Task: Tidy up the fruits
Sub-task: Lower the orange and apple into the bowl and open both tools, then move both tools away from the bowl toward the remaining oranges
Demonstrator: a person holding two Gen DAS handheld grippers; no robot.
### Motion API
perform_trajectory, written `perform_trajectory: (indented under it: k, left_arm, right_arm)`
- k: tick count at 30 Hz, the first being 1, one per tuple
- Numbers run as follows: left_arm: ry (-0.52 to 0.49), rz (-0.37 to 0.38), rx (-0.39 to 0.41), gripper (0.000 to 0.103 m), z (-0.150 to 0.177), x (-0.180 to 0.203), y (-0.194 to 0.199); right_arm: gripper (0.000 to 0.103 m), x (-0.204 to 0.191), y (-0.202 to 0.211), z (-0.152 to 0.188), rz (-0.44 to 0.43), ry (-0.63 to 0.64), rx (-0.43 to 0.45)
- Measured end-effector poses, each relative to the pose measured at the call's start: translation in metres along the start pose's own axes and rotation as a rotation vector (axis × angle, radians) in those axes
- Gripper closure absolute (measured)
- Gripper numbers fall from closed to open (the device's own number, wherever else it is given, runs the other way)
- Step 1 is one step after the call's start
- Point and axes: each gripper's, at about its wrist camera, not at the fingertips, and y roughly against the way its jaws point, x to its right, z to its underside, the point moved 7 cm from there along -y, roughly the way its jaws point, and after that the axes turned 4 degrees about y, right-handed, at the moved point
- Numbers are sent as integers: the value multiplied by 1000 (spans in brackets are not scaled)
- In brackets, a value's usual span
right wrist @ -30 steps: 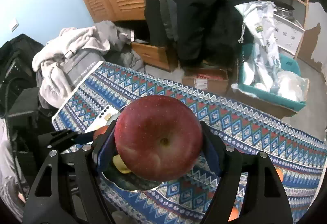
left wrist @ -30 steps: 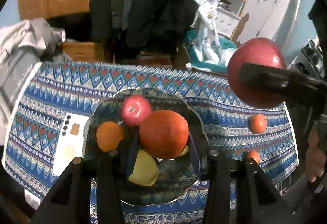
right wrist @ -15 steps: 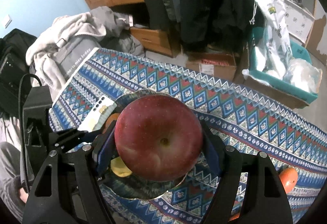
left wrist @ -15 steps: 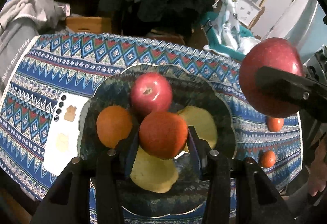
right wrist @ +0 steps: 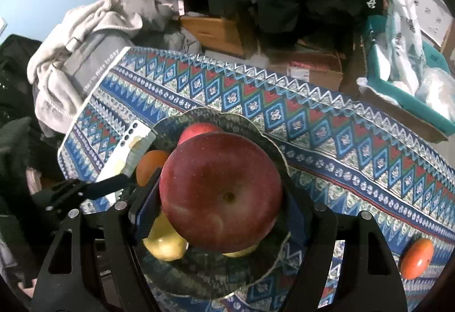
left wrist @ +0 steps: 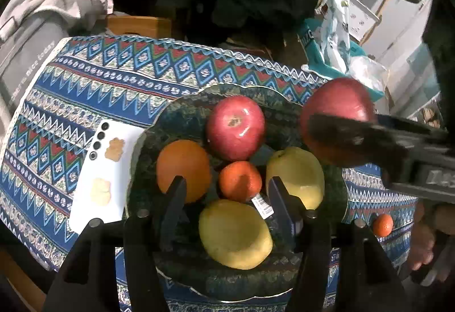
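Right gripper (right wrist: 221,195) clamped on large red apple (right wrist: 221,192), held above right side of patterned plate (left wrist: 182,112); contact with anything below not discernible. Left gripper (left wrist: 227,198) spread wide, nothing between fingers, poised over near part of plate with small orange (left wrist: 240,181) visible in the gap but not pinched.

On plate: smaller red apple (left wrist: 235,127) far centre, larger orange (left wrist: 183,169) left, yellow-green fruit (left wrist: 295,175) right, yellow fruit (left wrist: 234,233) near. Loose on patterned tablecloth (left wrist: 113,78): mandarin (left wrist: 382,225) at right, near edge. White phone (left wrist: 99,178) lying just left of plate, touching or slightly under rim.

Step in hand, judged: set held apple onto plate. Task well along; at least one loose fruit remaining.

Risks:
- Plate crowded. Free spot only at right/far-right rim; release onto rounded yellow-green fruit likely to send apple rolling off plate, toward right cloth edge.
- Drop from height could knock small orange or smaller red apple out of pile.
- Two grippers close together over plate; finger collision possible if both descend.
- Lateral push on plate may shift phone.
- Mandarin close to table edge; cloth tug could roll it off.
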Motion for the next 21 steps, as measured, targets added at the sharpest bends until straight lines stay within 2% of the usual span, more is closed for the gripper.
perform_trajectory:
  k: [7,11,15,21]
  left_arm:
    - [42,-21,10,40,1,-20,5]
    - [51,-27,14,40,2,-25,6]
    - [59,-23,19,40,2,-28,10]
    - [56,-16,38,40,-1,-24,18]
  right_arm:
    - [26,-1,-28,4,-5,0,-60]
    - [26,-2,-27,0,-12,-1,-56]
    - [21,3,-23,-2,39,14,-48]
    - [21,5,-17,1,28,7,-46]
